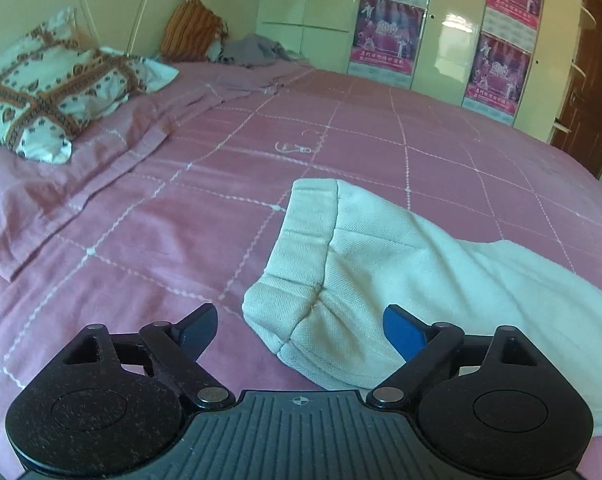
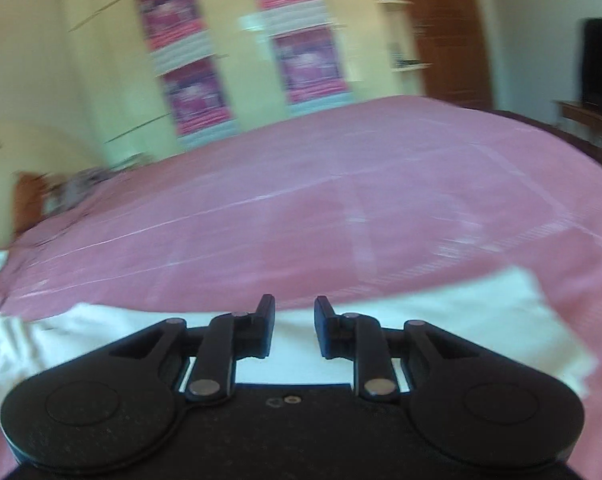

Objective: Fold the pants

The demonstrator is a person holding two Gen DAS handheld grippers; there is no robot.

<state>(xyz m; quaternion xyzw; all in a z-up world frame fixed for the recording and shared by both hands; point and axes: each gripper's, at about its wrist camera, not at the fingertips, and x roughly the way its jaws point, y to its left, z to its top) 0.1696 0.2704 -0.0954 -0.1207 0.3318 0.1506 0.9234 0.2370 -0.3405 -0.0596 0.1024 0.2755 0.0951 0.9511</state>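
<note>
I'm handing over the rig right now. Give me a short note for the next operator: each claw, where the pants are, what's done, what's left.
Left claw: open wide, empty, with the waistband corner of the white pants between its fingers, not yet gripped.
Right claw: open, empty, above the pants' white cloth; that view is blurred by motion, so whether it touches the cloth cannot be told.
Pants: lying on the pink bedspread, waistband end toward the pillow.
Done: pants seem laid out lengthwise; the left view suggests a doubled layer, but that's uncertain.
Left: grip both ends, fold across, smooth flat.
</note>
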